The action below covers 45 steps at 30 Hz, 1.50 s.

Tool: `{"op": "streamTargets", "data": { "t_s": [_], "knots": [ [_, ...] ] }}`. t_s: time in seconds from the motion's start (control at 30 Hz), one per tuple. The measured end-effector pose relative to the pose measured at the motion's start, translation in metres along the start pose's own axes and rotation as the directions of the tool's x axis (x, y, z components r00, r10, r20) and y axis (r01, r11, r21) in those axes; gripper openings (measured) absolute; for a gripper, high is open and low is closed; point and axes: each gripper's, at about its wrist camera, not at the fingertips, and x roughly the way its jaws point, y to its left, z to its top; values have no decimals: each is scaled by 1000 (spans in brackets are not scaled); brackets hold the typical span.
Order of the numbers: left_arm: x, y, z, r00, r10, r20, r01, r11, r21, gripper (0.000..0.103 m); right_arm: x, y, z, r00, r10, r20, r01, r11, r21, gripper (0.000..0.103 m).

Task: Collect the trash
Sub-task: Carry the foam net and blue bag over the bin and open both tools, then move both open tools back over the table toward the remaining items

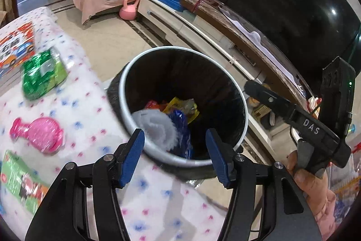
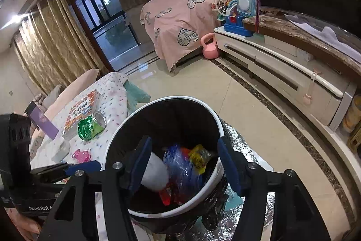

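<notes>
Both the left gripper and right gripper hang with jaws apart, holding nothing, directly above the trash bin, wrappers below them.

One trash bin stands here, holding one white wad, one blue wrapper and one yellow wrapper. On the table: one green packet, one pink toy, one picture book.
</notes>
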Motion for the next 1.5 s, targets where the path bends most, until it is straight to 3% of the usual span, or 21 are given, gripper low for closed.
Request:
{"op": "streamTargets", "data": {
  "t_s": [0.5, 0.67, 1.03, 1.5],
  "knots": [
    [-76, 59, -69, 995, 59, 84, -47, 988, -144, 57, -27, 46, -43, 990, 138, 36, -139, 990, 22, 82],
    [-100, 84, -90, 989, 108, 105, -85, 976, -199, 57, -22, 69, -61, 983, 184, 9, -184, 983, 17, 95],
    [-142, 139, -129, 969, 200, 144, -148, 940, -309, 64, -8, 124, -88, 966, 247, -72, -251, 966, -66, 100],
    [-159, 182, -144, 957, 262, 126, -212, 926, -312, 68, 10, 181, -103, 943, 291, -160, -319, 926, -202, 100]
  ]
}}
